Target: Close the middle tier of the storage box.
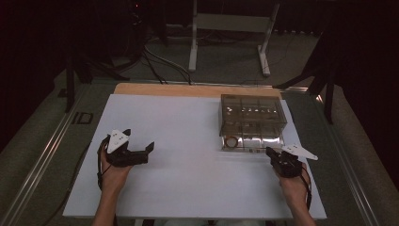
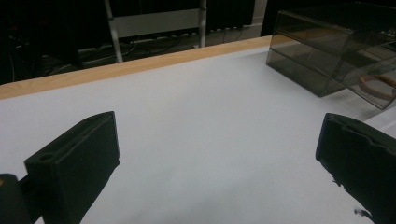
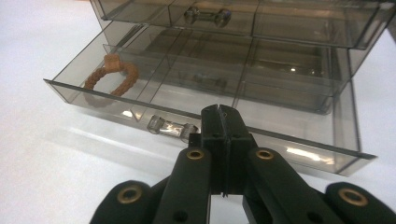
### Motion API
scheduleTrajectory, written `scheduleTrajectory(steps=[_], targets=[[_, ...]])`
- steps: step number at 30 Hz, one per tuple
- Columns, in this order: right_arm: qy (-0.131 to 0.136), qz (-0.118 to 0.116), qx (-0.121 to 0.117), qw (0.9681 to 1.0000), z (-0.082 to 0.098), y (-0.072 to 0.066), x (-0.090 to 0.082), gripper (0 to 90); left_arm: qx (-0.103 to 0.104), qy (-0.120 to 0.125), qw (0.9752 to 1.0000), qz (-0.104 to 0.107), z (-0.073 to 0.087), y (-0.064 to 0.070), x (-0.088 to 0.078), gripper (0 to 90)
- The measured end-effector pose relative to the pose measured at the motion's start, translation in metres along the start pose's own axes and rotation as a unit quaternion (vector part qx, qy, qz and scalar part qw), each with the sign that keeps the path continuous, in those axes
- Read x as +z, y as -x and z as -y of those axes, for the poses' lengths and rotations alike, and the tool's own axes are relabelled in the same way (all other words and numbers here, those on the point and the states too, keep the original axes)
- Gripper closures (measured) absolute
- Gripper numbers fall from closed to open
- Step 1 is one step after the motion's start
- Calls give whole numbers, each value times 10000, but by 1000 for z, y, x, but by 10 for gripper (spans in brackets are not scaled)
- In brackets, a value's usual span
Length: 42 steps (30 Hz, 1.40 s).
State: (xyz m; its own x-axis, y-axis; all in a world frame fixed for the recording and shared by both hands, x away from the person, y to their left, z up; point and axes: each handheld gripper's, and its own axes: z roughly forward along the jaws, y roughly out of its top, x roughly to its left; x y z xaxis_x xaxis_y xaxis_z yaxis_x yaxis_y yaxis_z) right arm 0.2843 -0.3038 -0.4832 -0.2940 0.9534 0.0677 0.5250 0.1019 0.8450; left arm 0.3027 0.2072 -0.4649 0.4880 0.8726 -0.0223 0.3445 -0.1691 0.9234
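The left gripper (image 2: 215, 163) holds its two black fingers (image 2: 77, 163) wide apart over the bare white worktop (image 2: 205, 126). Beyond the right finger stands a clear drawer box (image 2: 322, 51), with a brown ring (image 2: 376, 86) inside its lower drawer.

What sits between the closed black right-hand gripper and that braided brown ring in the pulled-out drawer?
In the right gripper view, the open smoky clear plastic drawer's front wall and its clear handle lie between the shut right gripper and the braided brown ring.
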Motion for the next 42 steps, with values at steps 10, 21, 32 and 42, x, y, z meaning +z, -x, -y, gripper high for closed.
scheduleTrajectory(steps=[10, 21, 32, 42], targets=[[-108, -24, -11, 9999, 4, -3, 12, 900, -8, -3, 10000, 2, 0, 0, 1, 11], [-168, -43, -199, 9997, 7, -8, 19, 900, -20, 14, 10000, 4, 0, 0, 0, 11], [-250, 55, -259, 9993, 11, -11, 22, 900, -29, 29, 10000, 9, 0, -1, -1, 11], [-260, 105, -194, 9994, 6, -8, 27, 900, -32, 28, 10000, 12, 0, 0, 0, 11]])
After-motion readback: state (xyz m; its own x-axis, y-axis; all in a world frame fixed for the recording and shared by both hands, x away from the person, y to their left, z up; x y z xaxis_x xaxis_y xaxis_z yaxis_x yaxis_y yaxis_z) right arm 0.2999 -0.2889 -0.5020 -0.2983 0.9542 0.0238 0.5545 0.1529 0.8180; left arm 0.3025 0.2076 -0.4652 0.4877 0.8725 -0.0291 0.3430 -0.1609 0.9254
